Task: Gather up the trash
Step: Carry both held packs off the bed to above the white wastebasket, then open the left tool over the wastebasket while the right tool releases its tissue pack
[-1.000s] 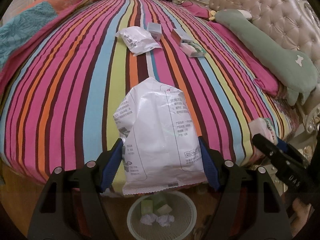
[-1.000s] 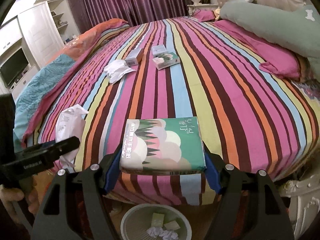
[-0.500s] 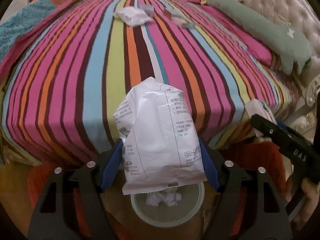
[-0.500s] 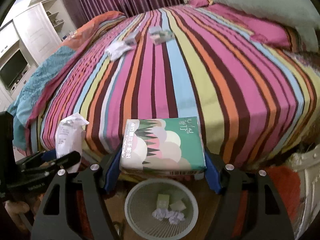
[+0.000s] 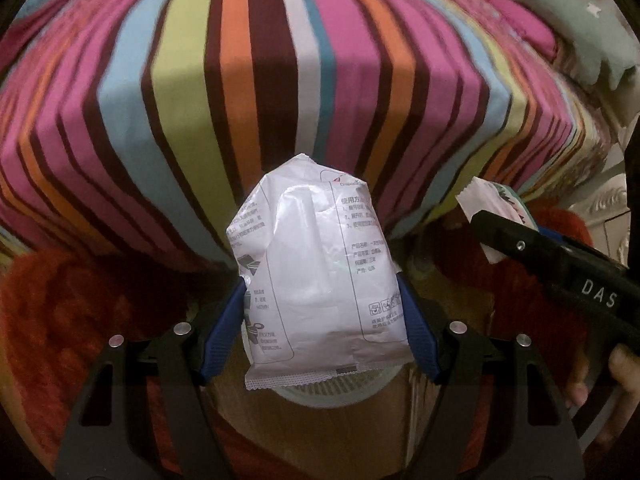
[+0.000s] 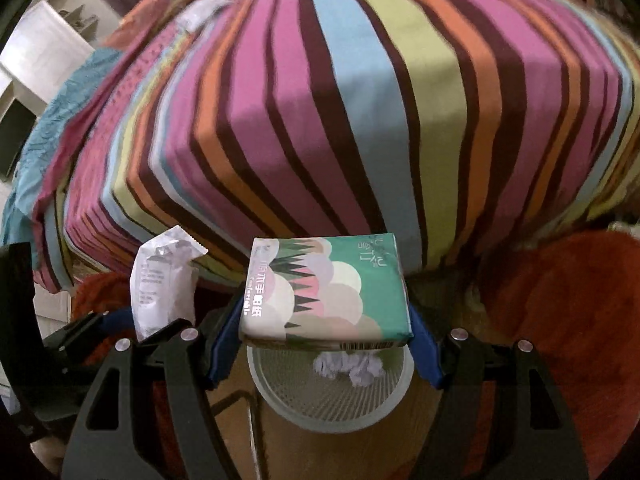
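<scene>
The left tool (image 5: pixel 322 322) is clenched on a crinkled white plastic packet printed with grey text (image 5: pixel 316 280), its blue pads pressing both sides. The right tool (image 6: pixel 326 330) is likewise clamped on a flat green tissue pack with a pastel hill pattern (image 6: pixel 326 288). Both items hang directly above a round pale mesh wastebasket (image 6: pixel 332 400) standing on the wooden floor at the foot of the bed with the multicoloured striped cover (image 6: pixel 360 100). In the basket lie crumpled white paper balls (image 6: pixel 352 364), so some trash is already collected. I judge these two pieces to be on the point of release: lifted and carried, not yet dropped. Far up the bed, the right view shows a blurred pale scrap (image 6: pixel 196 16), which suggests more remains to fetch.
</scene>
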Demonstrator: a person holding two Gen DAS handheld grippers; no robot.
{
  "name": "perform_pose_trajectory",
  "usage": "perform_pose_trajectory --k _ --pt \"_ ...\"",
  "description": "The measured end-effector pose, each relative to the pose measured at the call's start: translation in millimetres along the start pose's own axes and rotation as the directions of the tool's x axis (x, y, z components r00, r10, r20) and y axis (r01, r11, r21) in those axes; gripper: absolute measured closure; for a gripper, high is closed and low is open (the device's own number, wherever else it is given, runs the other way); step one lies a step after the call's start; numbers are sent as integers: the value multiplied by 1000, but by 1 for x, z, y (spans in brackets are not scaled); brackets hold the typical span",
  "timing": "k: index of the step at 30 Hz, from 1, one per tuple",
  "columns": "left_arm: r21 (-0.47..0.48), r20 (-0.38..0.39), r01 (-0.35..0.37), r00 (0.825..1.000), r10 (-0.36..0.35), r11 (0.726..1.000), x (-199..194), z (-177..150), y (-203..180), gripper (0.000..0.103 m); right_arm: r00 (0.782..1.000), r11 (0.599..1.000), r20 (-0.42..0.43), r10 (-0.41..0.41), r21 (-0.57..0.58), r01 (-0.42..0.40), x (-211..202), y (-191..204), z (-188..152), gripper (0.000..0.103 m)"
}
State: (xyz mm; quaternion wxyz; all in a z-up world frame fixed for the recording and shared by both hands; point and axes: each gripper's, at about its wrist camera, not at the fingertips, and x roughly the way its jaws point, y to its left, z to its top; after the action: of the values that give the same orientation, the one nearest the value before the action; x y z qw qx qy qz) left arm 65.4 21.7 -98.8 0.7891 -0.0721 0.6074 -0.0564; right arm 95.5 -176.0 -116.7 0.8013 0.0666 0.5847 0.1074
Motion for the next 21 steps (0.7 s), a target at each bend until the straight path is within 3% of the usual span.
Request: perform_pose_trajectory --k 8,15,21 --pt "-51 -151 6 988 -14 999 38 -7 12 32 985 997 -167 45 68 -34 37 -12 -8 35" --pt "-58 -274 5 962 -21 998 68 -10 12 32 951 990 -295 88 129 -52 73 -16 -9 35" --pt "-127 -368 9 928 -55 992 99 -11 19 32 913 980 -396 99 199 -19 103 -25 -24 35"
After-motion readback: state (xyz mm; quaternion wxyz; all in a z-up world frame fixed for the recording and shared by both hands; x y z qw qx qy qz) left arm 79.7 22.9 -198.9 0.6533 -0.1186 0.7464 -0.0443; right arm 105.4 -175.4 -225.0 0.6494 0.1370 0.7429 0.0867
